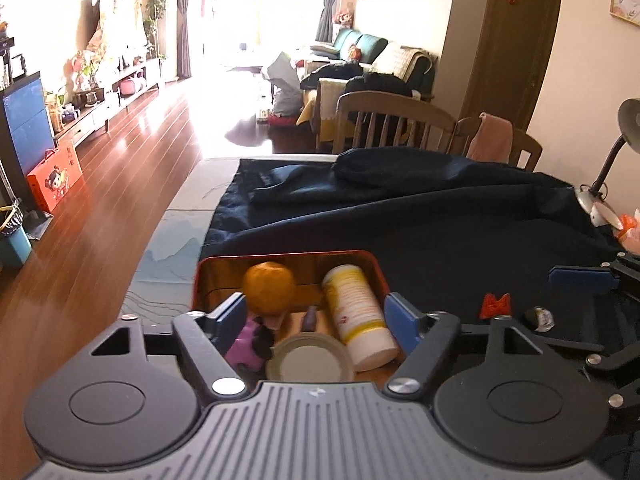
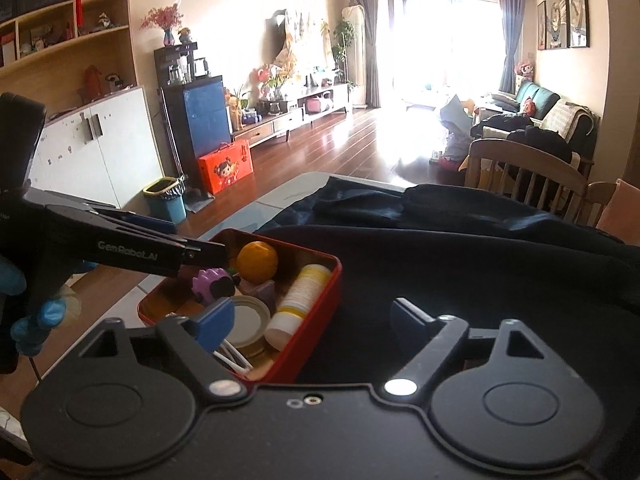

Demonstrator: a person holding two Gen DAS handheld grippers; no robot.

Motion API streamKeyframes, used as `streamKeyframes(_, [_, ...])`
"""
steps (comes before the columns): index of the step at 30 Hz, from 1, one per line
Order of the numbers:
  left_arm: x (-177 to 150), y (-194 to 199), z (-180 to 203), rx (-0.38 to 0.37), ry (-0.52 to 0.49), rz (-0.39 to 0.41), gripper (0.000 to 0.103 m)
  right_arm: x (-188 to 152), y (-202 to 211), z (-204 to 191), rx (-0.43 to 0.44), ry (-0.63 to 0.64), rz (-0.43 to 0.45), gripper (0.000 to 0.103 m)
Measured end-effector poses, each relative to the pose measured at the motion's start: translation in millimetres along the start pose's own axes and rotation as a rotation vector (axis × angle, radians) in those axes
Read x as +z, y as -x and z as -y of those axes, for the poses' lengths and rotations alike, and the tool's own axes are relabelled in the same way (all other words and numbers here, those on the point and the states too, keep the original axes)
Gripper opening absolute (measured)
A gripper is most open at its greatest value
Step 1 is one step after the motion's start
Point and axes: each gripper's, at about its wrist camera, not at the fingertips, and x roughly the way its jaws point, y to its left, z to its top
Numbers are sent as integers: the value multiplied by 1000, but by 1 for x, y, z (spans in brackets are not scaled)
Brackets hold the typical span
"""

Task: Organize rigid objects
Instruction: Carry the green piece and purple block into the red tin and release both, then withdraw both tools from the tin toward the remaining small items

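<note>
A red tin [image 1: 362, 258] was seen on the dark cloth [image 1: 460, 224] covering the counter, near its left edge. An orange [image 1: 269, 288], a white and yellow bottle [image 1: 360, 312], a purple toy [image 1: 244, 346] and a round lid [image 1: 310, 362] were packed inside it. The left gripper [image 1: 316, 320] was held wide above the tin, nothing between its pads. The right gripper [image 2: 316, 326] was likewise spread wide and empty, its left finger over the tin's near corner. A small red bow [image 1: 496, 306] was left on the cloth beside the tin.

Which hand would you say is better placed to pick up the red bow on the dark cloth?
Probably the right gripper: it is open beside the red bow, while the left gripper hangs over the tin.
</note>
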Motion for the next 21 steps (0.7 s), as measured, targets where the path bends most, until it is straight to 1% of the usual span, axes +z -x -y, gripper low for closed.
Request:
streamKeyframes(4, [-2, 4, 19, -26, 2, 15, 80, -8, 18, 19, -4, -12, 26, 97])
streamKeyframes(7, [-5, 6, 32, -52, 9, 24, 85, -16, 30, 38, -21, -22, 43, 101])
streamKeyframes(11, [-8, 5, 51, -72, 16, 41, 85, -29, 43, 65, -51, -52, 48, 102])
streamKeyframes(16, [-13, 3, 74, -95, 21, 53, 94, -45, 52, 97, -107, -59, 28, 102])
streamKeyframes(18, [-13, 1, 83, -103, 25, 56, 103, -50, 54, 109, -121, -68, 21, 102])
streamKeyframes(21, [-14, -4, 96, -118, 29, 57, 103, -58, 57, 125, -138, -78, 5, 102])
